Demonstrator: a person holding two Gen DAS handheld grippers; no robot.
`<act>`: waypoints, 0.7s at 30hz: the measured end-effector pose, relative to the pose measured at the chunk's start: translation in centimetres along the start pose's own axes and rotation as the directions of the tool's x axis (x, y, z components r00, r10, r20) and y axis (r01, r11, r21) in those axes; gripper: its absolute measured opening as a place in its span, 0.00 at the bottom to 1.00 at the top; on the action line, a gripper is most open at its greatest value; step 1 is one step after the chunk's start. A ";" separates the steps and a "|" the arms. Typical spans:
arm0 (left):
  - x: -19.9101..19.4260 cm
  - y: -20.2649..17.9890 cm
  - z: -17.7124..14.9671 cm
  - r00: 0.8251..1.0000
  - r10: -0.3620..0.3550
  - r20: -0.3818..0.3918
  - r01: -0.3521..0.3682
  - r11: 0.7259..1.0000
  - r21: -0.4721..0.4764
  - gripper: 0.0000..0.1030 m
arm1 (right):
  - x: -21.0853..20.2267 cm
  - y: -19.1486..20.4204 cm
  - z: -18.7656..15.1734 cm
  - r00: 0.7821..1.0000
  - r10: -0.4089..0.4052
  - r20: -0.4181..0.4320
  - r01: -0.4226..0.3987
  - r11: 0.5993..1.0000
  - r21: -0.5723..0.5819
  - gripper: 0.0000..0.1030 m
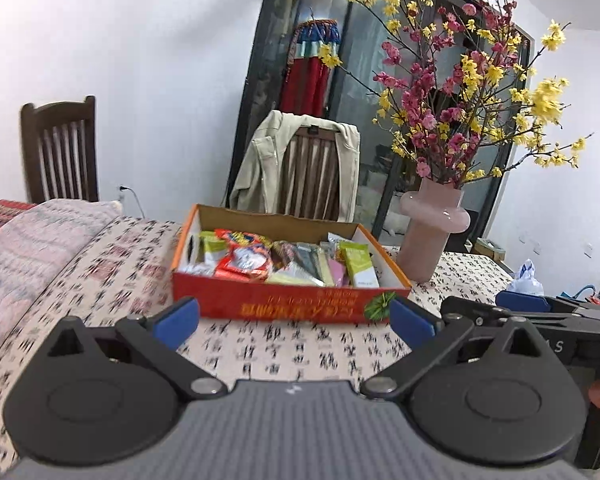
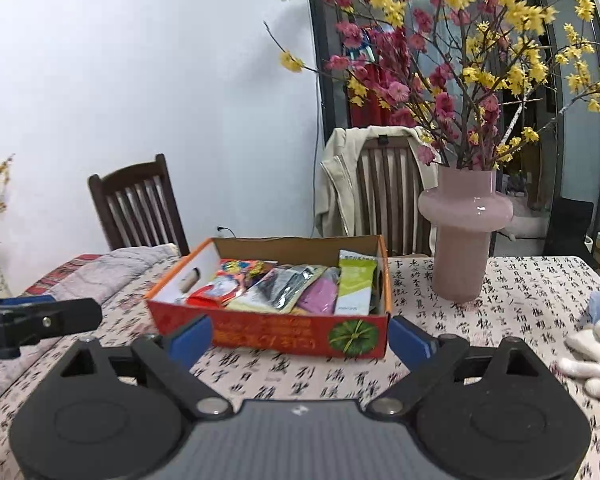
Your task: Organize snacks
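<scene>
Left tongs [image 1: 294,322] released, blue pads wide apart, nothing between them. Snack box [image 1: 288,300] sits on the bench [image 1: 292,352] just ahead of both tongs, open top, packed with snack packets [image 1: 244,258]. Right tongs [image 2: 300,340] also released, empty. Pink vase [image 2: 462,236] stands right of the box, beyond the right tongs. White glove [image 2: 592,356] lies far right.

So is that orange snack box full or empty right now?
Full. The open-topped orange box holds snack packets lying side by side, wall to wall.
</scene>
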State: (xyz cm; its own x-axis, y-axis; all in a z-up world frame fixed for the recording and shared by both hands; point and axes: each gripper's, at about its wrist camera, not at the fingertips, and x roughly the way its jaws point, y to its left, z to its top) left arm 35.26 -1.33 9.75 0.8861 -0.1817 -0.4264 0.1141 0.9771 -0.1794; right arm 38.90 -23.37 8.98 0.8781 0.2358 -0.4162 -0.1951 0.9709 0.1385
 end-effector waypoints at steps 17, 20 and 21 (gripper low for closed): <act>-13.0 -1.5 -8.4 0.995 0.029 0.099 -0.037 0.996 0.077 1.00 | -11.8 3.5 -8.5 0.997 0.018 0.069 -0.014 0.998 -0.057 0.98; -15.1 -1.7 -11.0 0.994 0.032 0.109 -0.041 0.996 0.079 1.00 | -14.5 4.1 -10.1 0.995 0.019 0.099 -0.013 0.998 -0.067 0.99; -15.9 -1.7 -11.9 0.993 0.035 0.112 -0.043 0.997 0.070 1.00 | -15.2 4.3 -10.6 0.994 0.021 0.106 -0.014 0.998 -0.066 1.00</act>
State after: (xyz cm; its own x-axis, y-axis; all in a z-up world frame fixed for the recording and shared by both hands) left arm 15.67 -1.39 6.28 0.9342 -0.1340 -0.3306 0.1071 0.9894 -0.0985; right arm 20.06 -22.38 6.39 0.9151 0.2510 -0.3158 -0.2361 0.9680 0.0851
